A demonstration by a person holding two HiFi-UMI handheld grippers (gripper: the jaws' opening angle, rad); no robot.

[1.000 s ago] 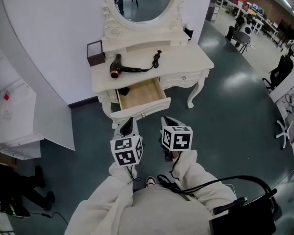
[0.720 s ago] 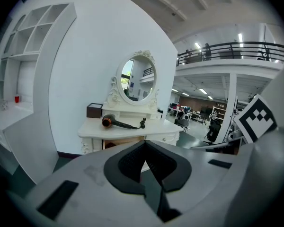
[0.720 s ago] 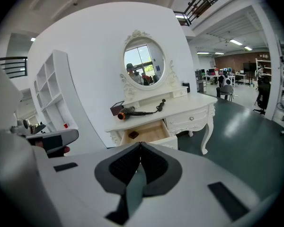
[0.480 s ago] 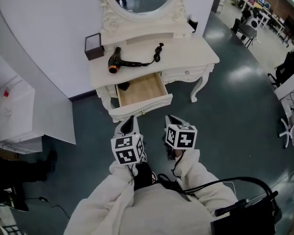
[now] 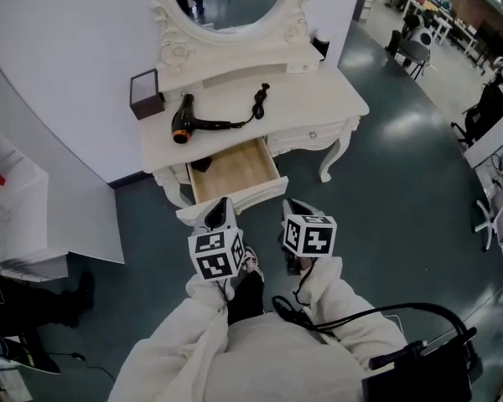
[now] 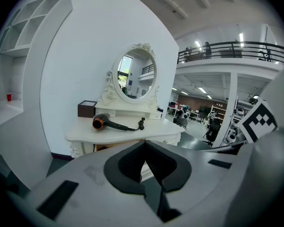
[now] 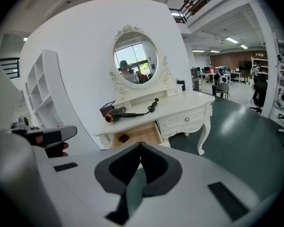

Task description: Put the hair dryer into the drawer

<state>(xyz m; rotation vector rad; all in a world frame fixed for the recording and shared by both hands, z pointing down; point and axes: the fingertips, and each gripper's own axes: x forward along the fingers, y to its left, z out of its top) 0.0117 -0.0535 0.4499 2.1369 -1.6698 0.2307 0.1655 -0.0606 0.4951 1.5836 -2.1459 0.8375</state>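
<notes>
1. Now, in the head view the hair dryer (image 5: 193, 124) lies flat on the top of the dressing table (image 5: 310, 99), not yet in the drawer (image 5: 235, 167), which stands pulled out just below it.
   - Its long axis runs along the table's front edge. The orange-ringed barrel is at the left, and the cord trails right to a plug near the mirror base.
   - The left gripper (image 5: 219, 212) and right gripper (image 5: 295, 210) hang side by side short of the drawer front, well apart from the dryer.
   - The dryer sits ahead and to the left of both, so the left gripper looks the nearer of the two.

2. In the left gripper view the jaws are pressed together with nothing between them.
   - The left gripper (image 6: 144, 145) points toward the table.
   - The hair dryer (image 6: 109, 123) appears above and left of the jaw tips, broadside on, with its barrel to the left.

3. In the right gripper view the right gripper (image 7: 140, 148) is likewise clenched and empty.
   - The hair dryer (image 7: 118, 115) lies up and to the left of the tips.
   - The open drawer (image 7: 139, 134) is directly beyond them, with a small dark item (image 7: 124, 138) near its left side.
   - A reach from this side would probably have to cross over the drawer and swing left. The handle end, the nearer end to this gripper, seems the easier place to grip.
</notes>
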